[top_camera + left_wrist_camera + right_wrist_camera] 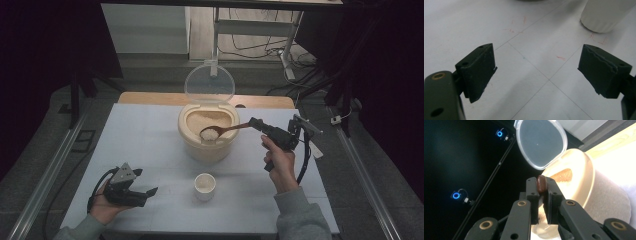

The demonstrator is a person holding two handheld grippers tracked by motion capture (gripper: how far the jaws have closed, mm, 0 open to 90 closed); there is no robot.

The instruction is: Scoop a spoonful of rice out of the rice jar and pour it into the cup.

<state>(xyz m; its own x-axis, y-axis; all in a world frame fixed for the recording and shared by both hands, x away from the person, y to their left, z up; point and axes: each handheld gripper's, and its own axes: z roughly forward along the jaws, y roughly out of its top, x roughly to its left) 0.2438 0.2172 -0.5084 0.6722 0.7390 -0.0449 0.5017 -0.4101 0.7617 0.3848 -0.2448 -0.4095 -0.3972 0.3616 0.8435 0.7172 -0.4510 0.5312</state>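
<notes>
Holding the wooden spoon (pixel 226 131) by the very end of its handle, the right gripper (pixel 256 123) has its jaws clenched on that brown tip, which pokes up between them in the right gripper view (pixel 541 184). Out ahead of those jaws the bowl of the spoon, heaped with white rice, sits just over the near rim of the round beige rice container (pixel 208 145), whose clear hinged lid (pixel 209 82) stands open behind it. Below and nearer the person than the jaws stands the small white cup (pixel 205 186), apart from the container, and that looks to me like where the rice should go. I judge the grip the weak point: with so long a lever, any roll of the wrist would tip the load, so the spoon wants to stay level, lift clear of the rim, travel slowly to the cup, and tilt only once its bowl is over the mouth. The left gripper (pixel 145 193) rests low on the white table (pixel 140 140), jaws spread wide and empty, the cup's base (pixel 604 15) ahead and to the side of them; it could steady the cup if needed.
</notes>
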